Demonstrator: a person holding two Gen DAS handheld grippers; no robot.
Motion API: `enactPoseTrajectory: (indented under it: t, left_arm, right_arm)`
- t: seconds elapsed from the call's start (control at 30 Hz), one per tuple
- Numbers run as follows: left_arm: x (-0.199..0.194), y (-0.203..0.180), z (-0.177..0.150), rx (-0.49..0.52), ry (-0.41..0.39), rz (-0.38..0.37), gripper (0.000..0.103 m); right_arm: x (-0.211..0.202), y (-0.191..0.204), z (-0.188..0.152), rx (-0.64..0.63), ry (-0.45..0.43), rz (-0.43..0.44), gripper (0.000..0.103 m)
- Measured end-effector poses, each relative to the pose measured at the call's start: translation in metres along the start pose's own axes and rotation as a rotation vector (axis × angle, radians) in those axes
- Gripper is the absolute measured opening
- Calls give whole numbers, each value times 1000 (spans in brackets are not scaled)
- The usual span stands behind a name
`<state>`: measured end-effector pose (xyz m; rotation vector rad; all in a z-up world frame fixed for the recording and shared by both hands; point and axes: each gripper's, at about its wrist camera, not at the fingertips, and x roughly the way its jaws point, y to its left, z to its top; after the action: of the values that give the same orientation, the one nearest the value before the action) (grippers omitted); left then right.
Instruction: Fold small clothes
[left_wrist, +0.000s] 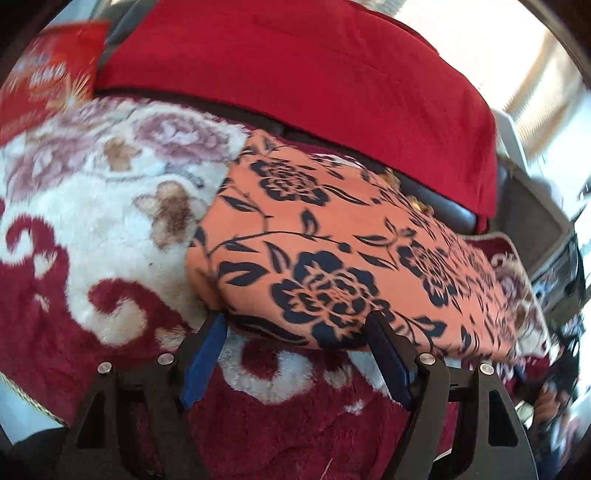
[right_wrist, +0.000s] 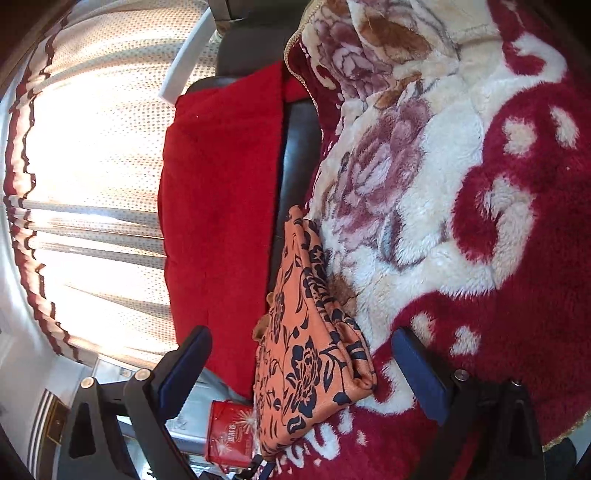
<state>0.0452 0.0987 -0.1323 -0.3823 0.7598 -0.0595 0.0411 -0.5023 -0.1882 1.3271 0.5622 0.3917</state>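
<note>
Both fingers (left_wrist: 207, 347) apart, L tips at folded floral cloth (left_wrist: 332, 251) near edge, R fingers (right_wrist: 417, 373) astride it.

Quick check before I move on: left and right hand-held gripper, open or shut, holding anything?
Left hand-held gripper: open, holding nothing, at the near edge of the folded orange floral garment.
Right hand-held gripper: open, holding nothing, the garment between its fingers.

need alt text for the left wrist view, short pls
A folded orange garment with a dark navy flower print lies on a plush maroon and cream floral blanket. The open left gripper sits at the garment's near edge, its blue-padded fingers apart. A red cushion lies behind.
</note>
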Motion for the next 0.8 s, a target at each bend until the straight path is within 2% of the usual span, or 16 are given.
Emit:
enactPoseTrajectory:
  t: [0.1,0.23,0.37,0.53,0.67,0.8]
  left_arm:
    - [-1,-8,-2,62,-8,12,78]
    - [-1,-4,-1,53,5,5,78]
    - [1,-5,-2,40,17,9,78]
    - [-7,-11,-5,77,-10,19,78]
    - [-8,-9,-4,67,-17,28,78]
    - [-3,-10,-4,81,-4,67,78]
  right_arm:
    - [-1,-1,1,2,-2,-2,99]
    - [0,4,-2,-7,-23,-37,99]
    - [-8,3,-6,15,-46,5,99]
    - [-11,-4,-1,23,-8,24,99]
    - [-10,-5,0,23,-7,17,99]
    - [-13,-6,1,35,-14,47,99]
